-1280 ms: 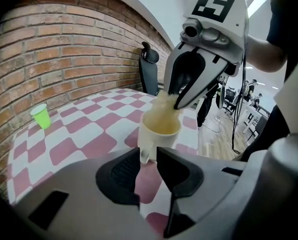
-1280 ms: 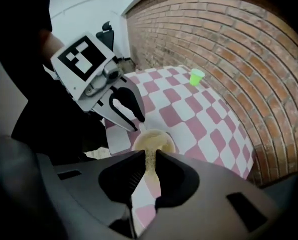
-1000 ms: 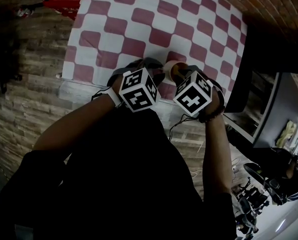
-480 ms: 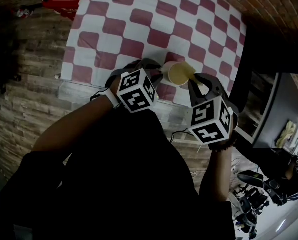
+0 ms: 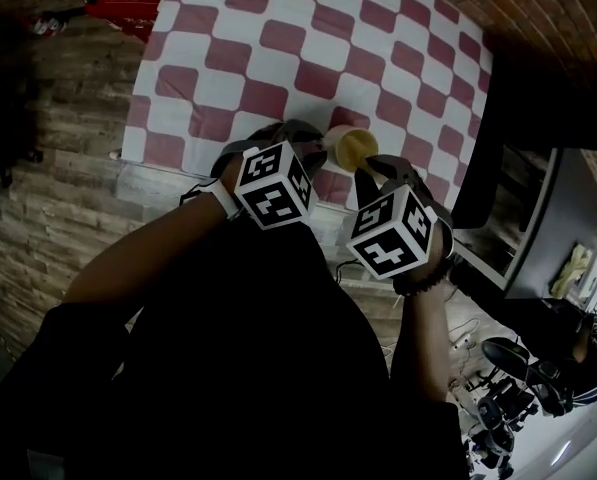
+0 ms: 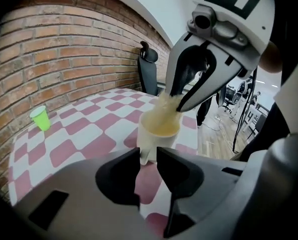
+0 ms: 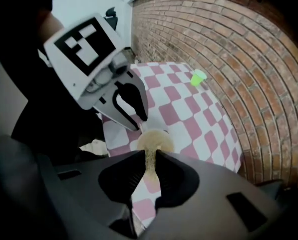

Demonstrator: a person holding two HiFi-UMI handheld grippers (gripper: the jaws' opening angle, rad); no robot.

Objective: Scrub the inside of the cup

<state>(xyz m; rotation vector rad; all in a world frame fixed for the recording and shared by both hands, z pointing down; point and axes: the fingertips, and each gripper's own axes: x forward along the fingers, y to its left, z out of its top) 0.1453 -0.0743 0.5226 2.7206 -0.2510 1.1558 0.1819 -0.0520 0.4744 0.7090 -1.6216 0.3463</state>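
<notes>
Item: pale cup (image 6: 156, 136), upright on the counter (image 5: 278, 38) under a red-and-white checked cloth, near the cloth's edge closest to the person. Left hand-held gripper (image 6: 148, 156): jaws nearly together, clamped on the small handle at the cup's lower side; the cup body sits just beyond the jaw tips at 12 o'clock in the left gripper view. Right hand-held gripper (image 7: 149, 156): jaws closed on a yellowish sponge (image 7: 150, 166), a thin strip of which shows between them. The sponge's far end reaches down into the cup's open mouth, which lies at 12 o'clock just past the jaw tips in the right gripper view. In the head view the cup stands between the two marker cubes, at 1 o'clock from the left cube and 11 o'clock from the right. Also present: green cup (image 6: 40, 118), well apart at 9 o'clock of the pale cup by the brick wall (image 7: 228, 44); dark office chair (image 6: 149, 74) beyond the counter.
</notes>
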